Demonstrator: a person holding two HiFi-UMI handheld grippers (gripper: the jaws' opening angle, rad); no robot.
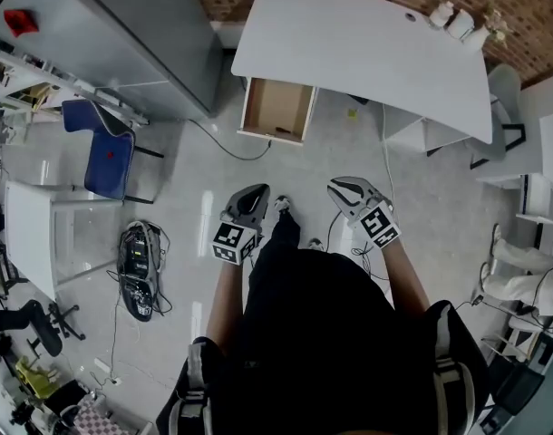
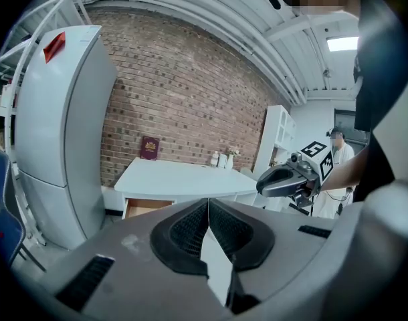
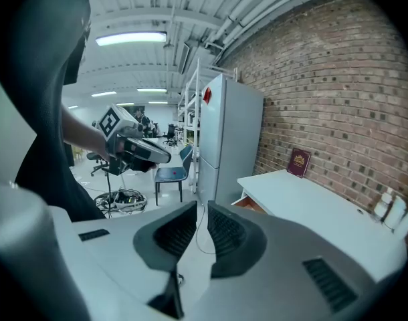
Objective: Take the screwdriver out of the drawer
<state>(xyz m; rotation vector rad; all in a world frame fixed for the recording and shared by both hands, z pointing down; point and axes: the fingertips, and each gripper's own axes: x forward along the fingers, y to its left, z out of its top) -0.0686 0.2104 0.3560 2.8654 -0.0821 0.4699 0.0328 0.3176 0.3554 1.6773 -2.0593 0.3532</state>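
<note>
The wooden drawer (image 1: 276, 109) stands pulled out under the left end of the white desk (image 1: 367, 43), across the floor from me. A small dark thing (image 1: 283, 131) lies near its front edge, too small to identify. Both grippers hang in the air over the floor, well short of the drawer. My left gripper (image 1: 255, 191) (image 2: 208, 202) is shut, pads meeting at the tips, with nothing in it. My right gripper (image 1: 342, 187) (image 3: 202, 206) shows a narrow gap between its pads, also holding nothing. The drawer (image 2: 147, 208) (image 3: 247, 204) shows beyond each gripper.
A tall grey fridge (image 1: 140, 34) stands left of the desk, with a blue chair (image 1: 109, 152) and a tangle of cables (image 1: 138, 261) on the floor further left. Bottles (image 1: 458, 21) sit on the desk's far right. A person in white (image 1: 521, 270) is at the right.
</note>
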